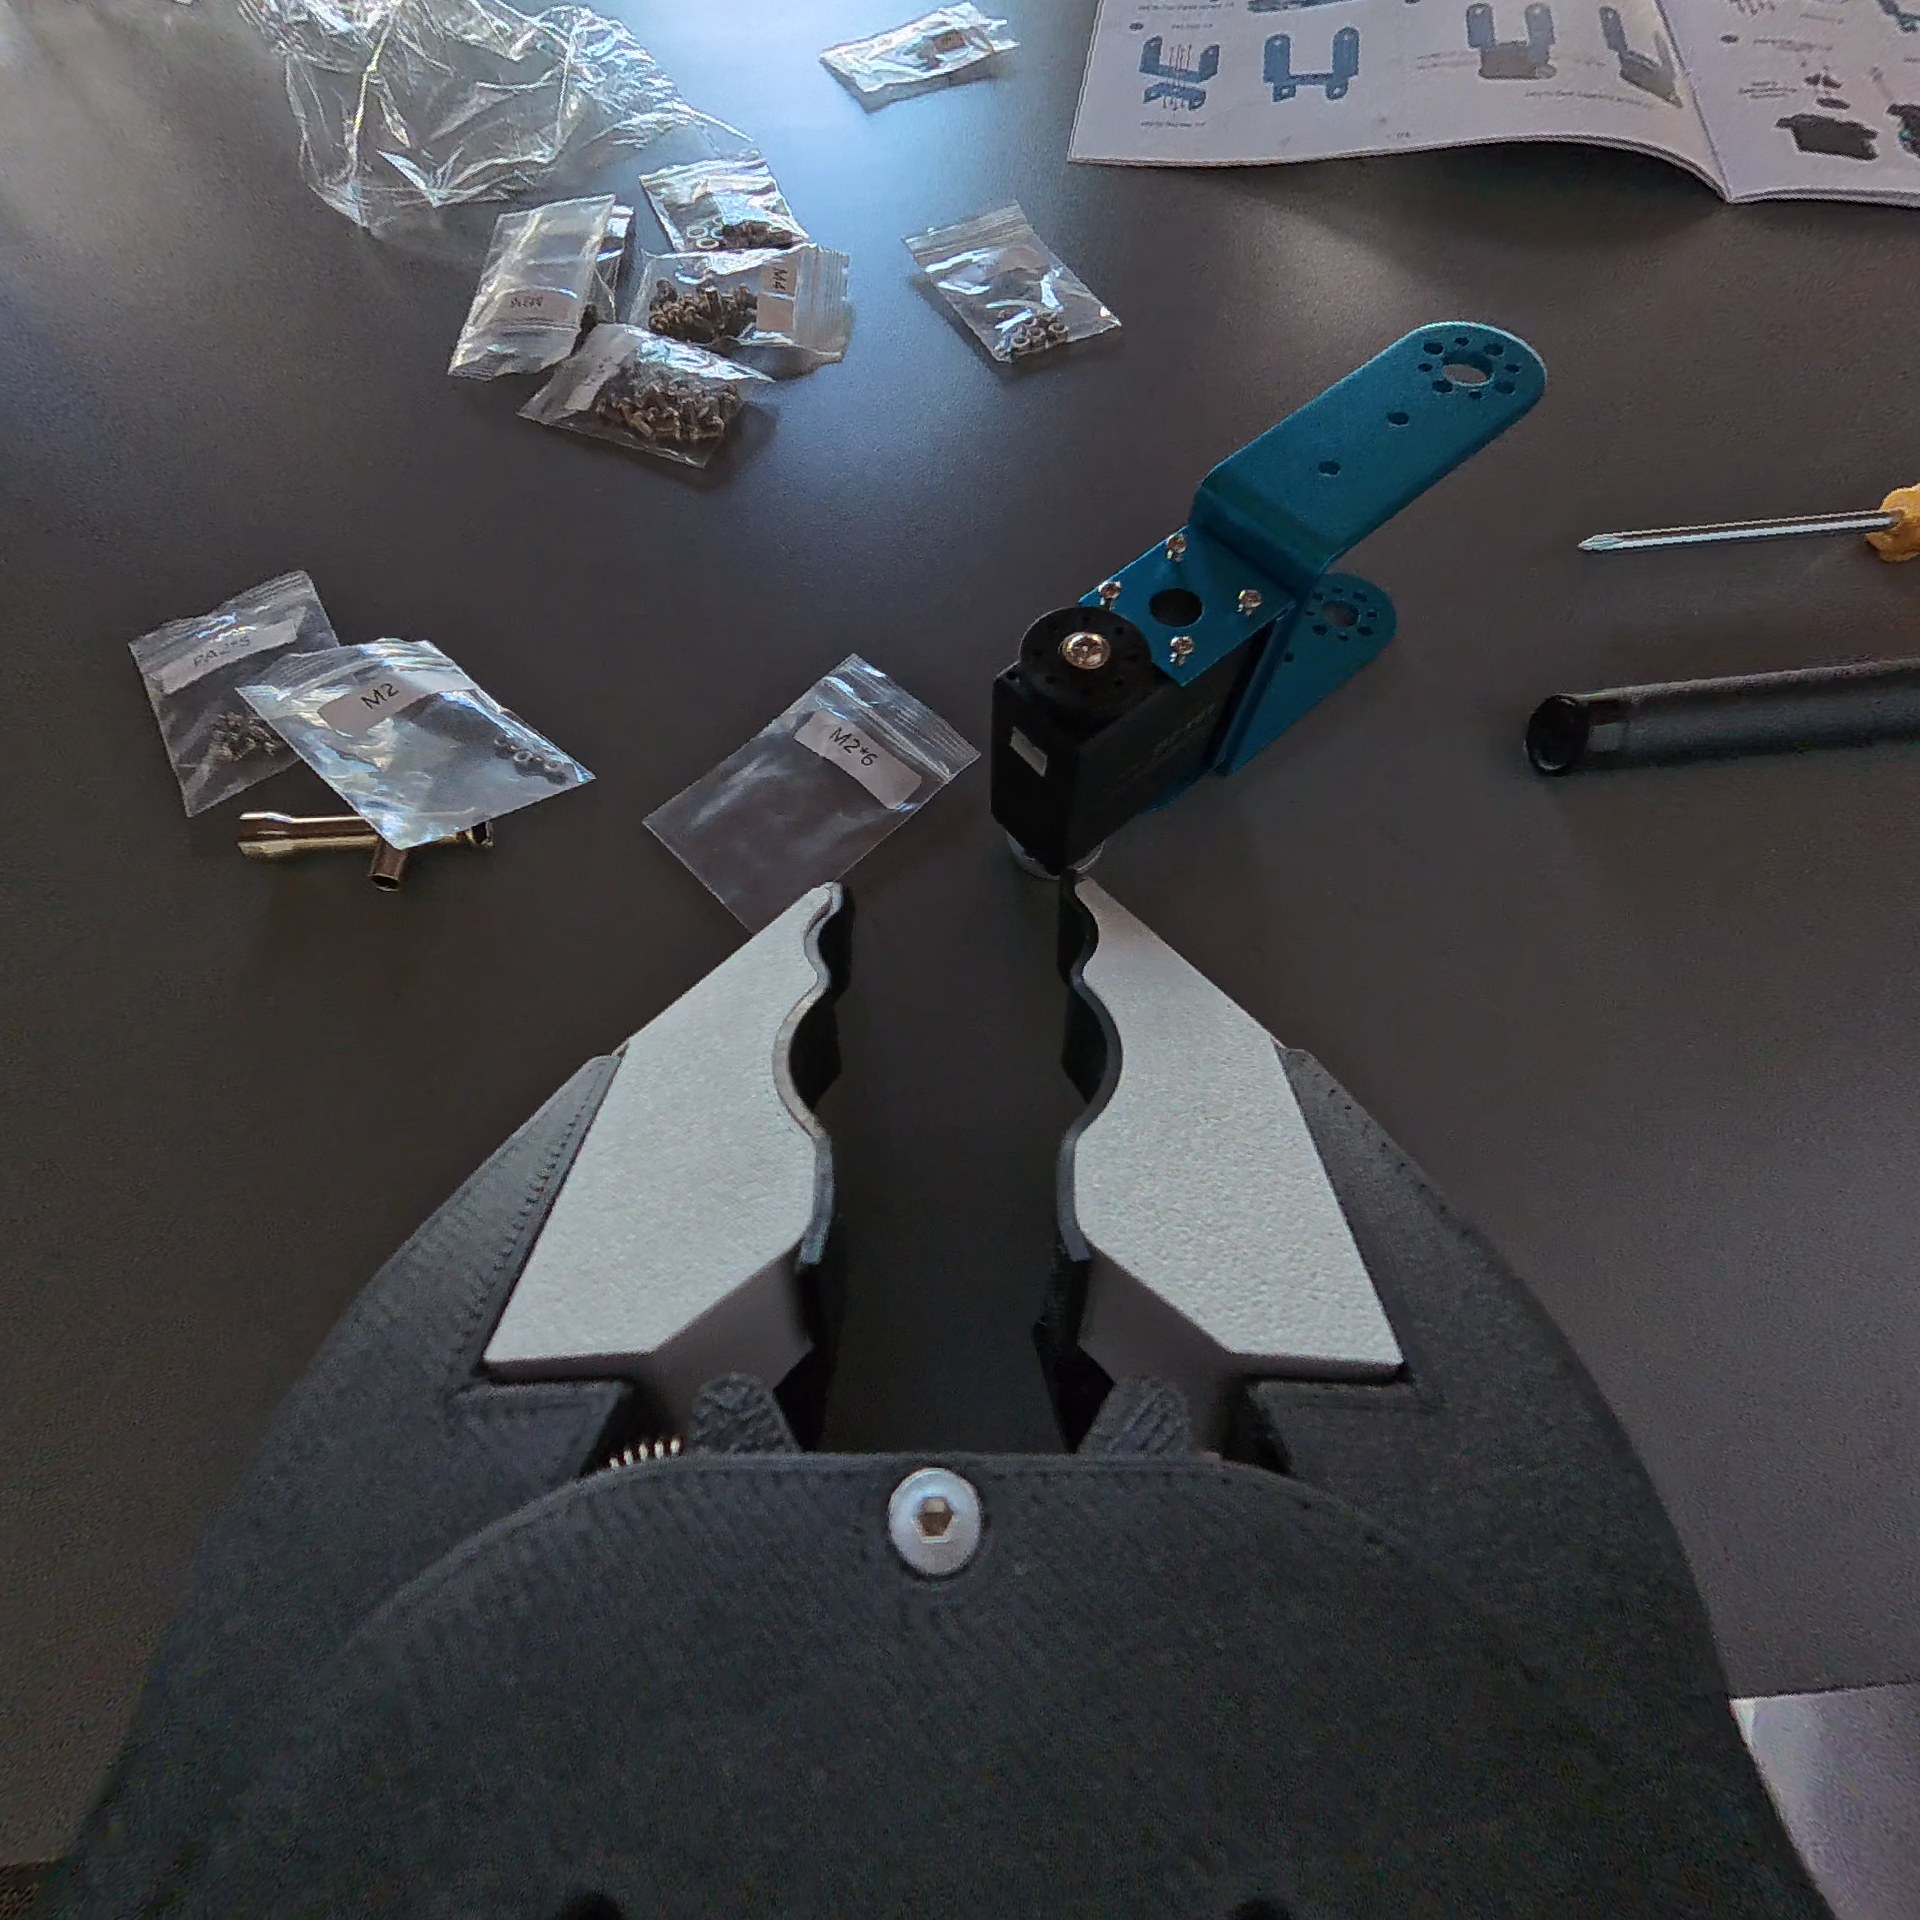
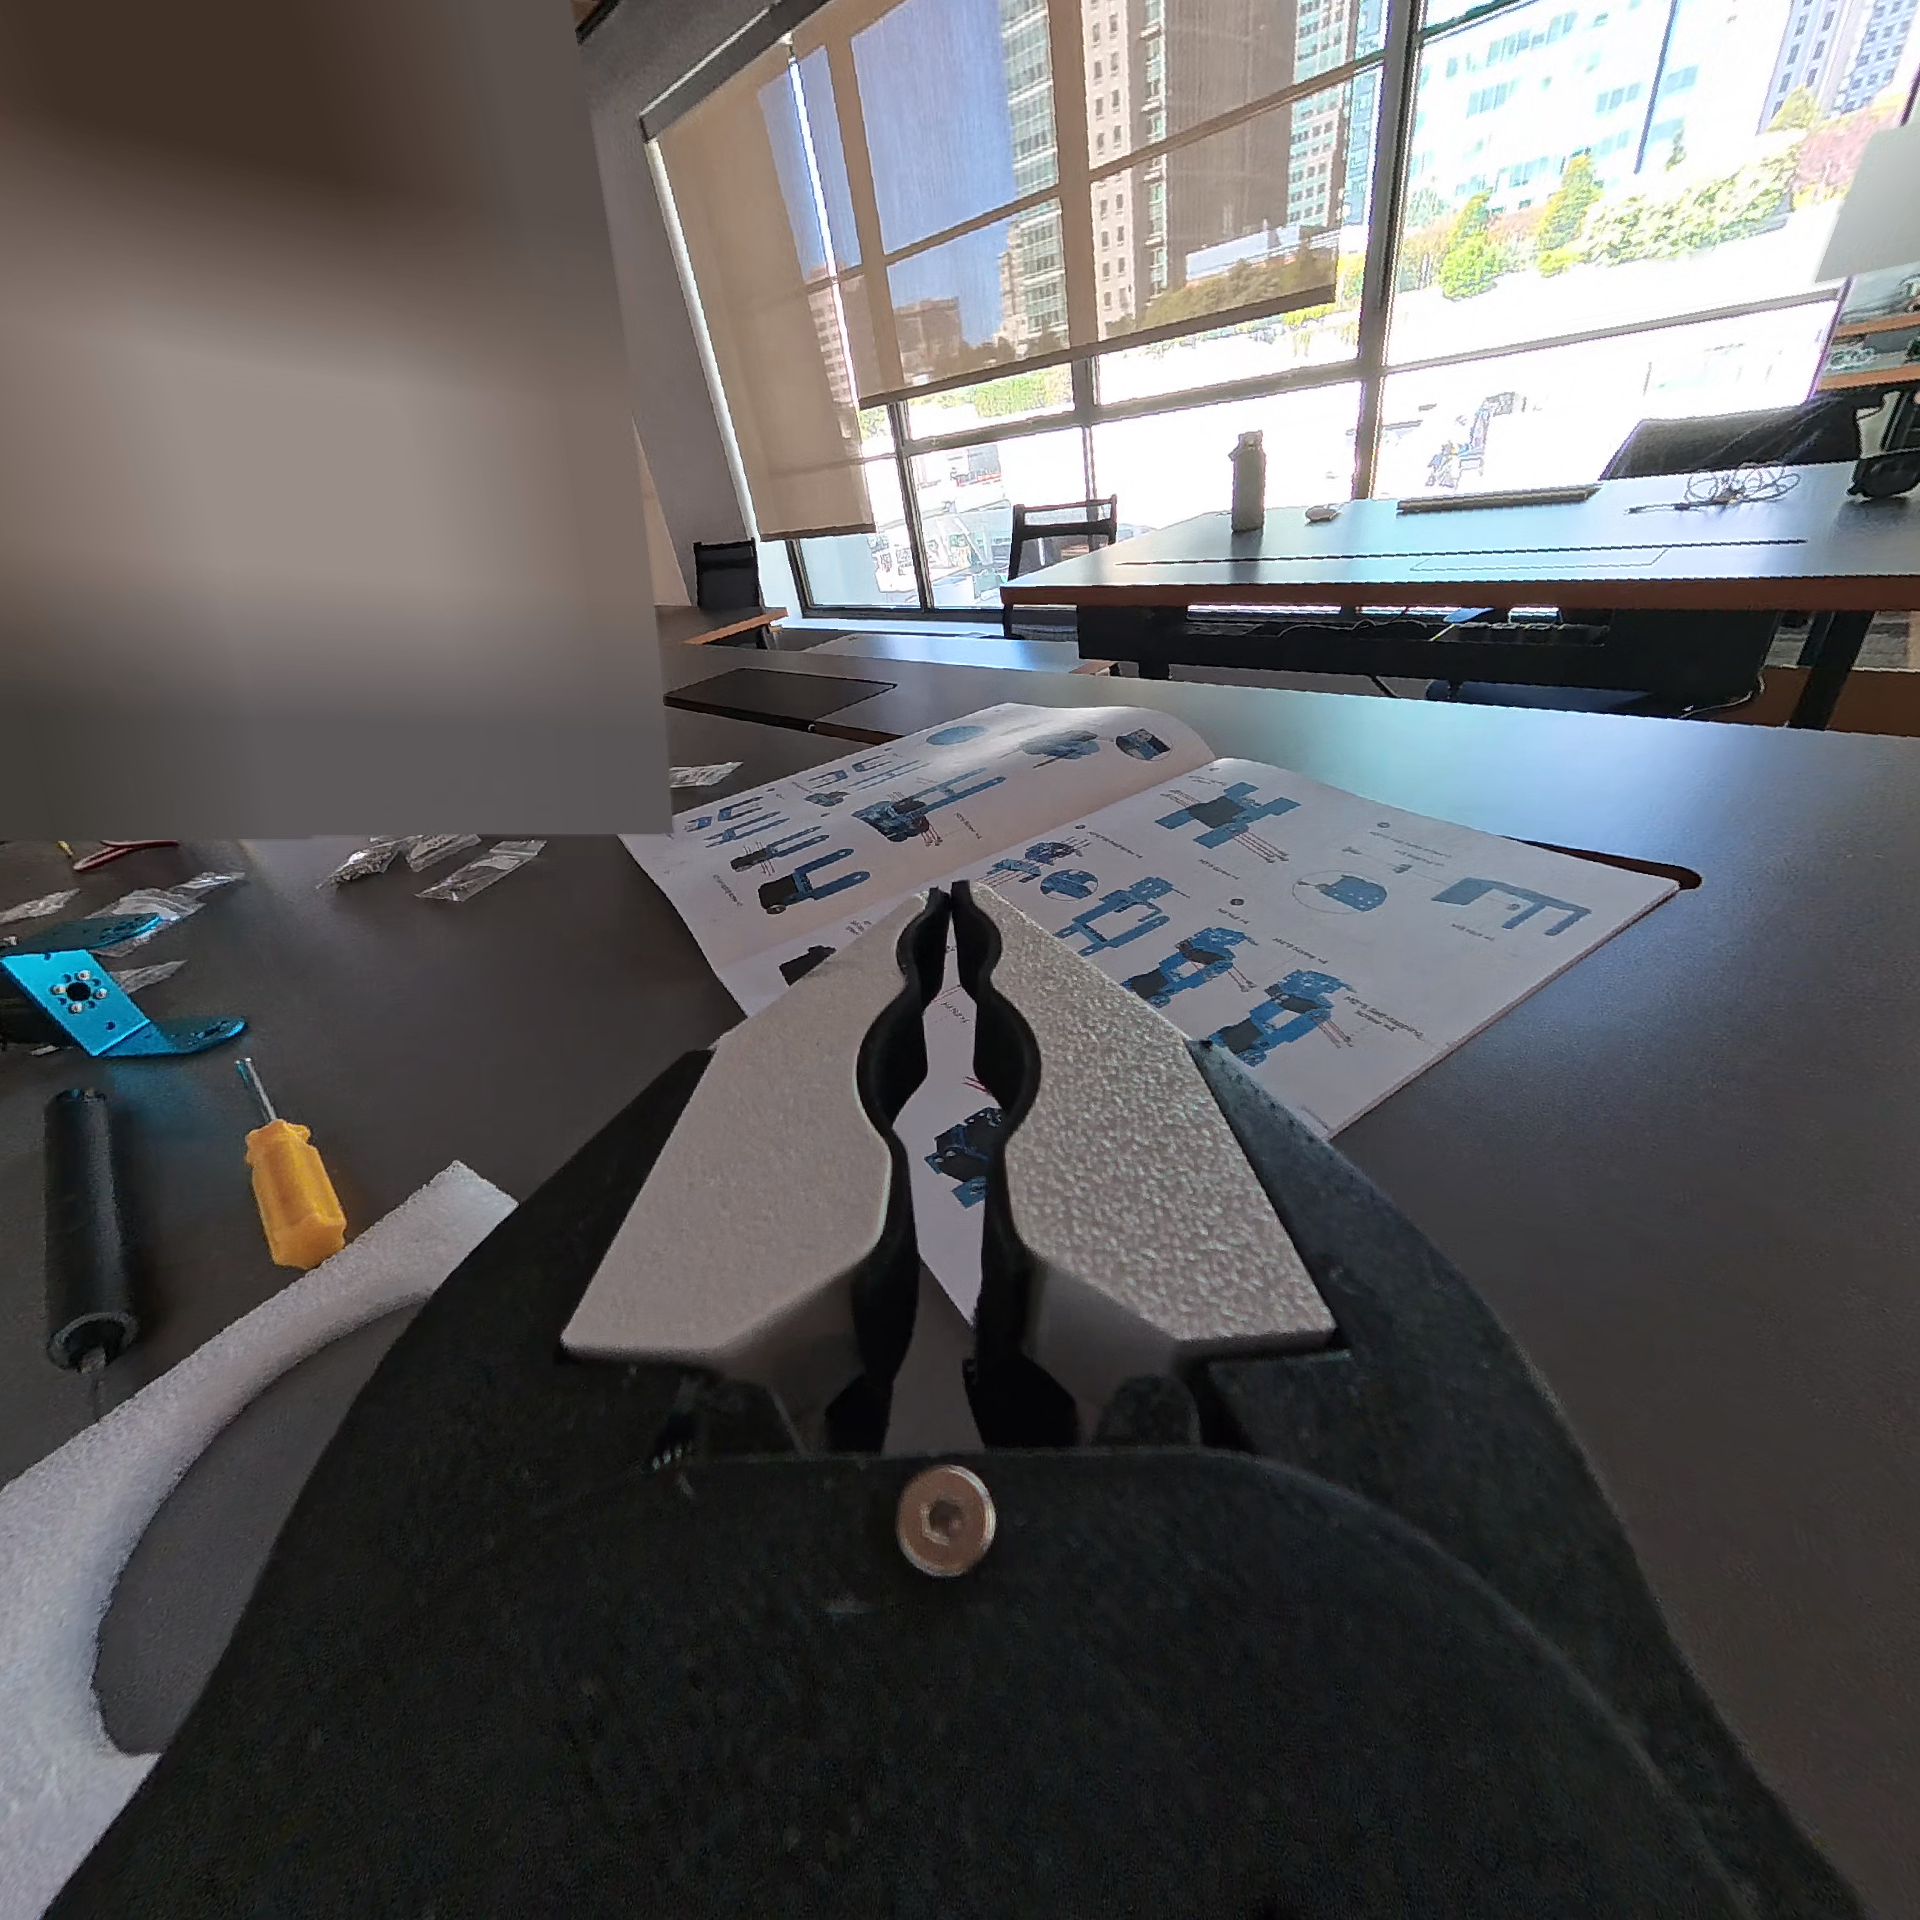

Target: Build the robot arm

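Observation:
My left gripper (image 1: 954,899) is open and empty over the dark table (image 1: 1351,1143). Its right fingertip is just short of a black servo (image 1: 1101,748) that stands on the table with a blue metal bracket (image 1: 1340,488) screwed to it. A small clear bag (image 1: 810,784) lies just ahead of the left fingertip. My right gripper (image 2: 951,896) is shut with nothing between its tips, held above an open instruction booklet (image 2: 1351,894). The blue bracket also shows in the right wrist view (image 2: 104,1003) at the far left.
Several clear bags of screws (image 1: 675,312) lie at the back left, with metal sleeves (image 1: 343,842) near two more bags. A yellow-handled screwdriver (image 2: 286,1184) and a black tube (image 2: 88,1226) lie right of the servo. White foam (image 2: 208,1371) lies near. The booklet (image 1: 1507,83) is at the back right. The left gripper's tips are roughly 50 cm from the right gripper's.

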Motion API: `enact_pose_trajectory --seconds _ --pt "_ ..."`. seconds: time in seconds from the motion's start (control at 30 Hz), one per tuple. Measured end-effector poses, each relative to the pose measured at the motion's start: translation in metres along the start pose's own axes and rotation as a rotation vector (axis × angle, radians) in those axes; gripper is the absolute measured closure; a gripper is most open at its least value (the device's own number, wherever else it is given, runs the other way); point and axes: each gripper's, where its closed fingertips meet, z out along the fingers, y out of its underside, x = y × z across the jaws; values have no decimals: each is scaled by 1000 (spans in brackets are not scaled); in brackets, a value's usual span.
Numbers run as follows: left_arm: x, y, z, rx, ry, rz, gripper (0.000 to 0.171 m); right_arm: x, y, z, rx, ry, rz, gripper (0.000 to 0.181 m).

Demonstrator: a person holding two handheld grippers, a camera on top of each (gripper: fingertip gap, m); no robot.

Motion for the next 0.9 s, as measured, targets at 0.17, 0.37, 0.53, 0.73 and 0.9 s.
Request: enact_pose_trajectory --seconds 0.17,0.37,0.53,0.73,0.9 --pt "1 0 0 0 6 4 134 3 -1 -1 10 -3 32 181" --pt "2 0 0 1 10 7 135 5 -3 -2 22 -1 53 181" --pt "2 0 0 2 12 8 136 6 -4 -3 28 -3 66 181" --pt "3 0 0 2 15 10 137 6 -4 -3 33 -2 71 181" --pt "3 -1 0 3 15 10 137 7 -5 -4 36 -4 79 181"
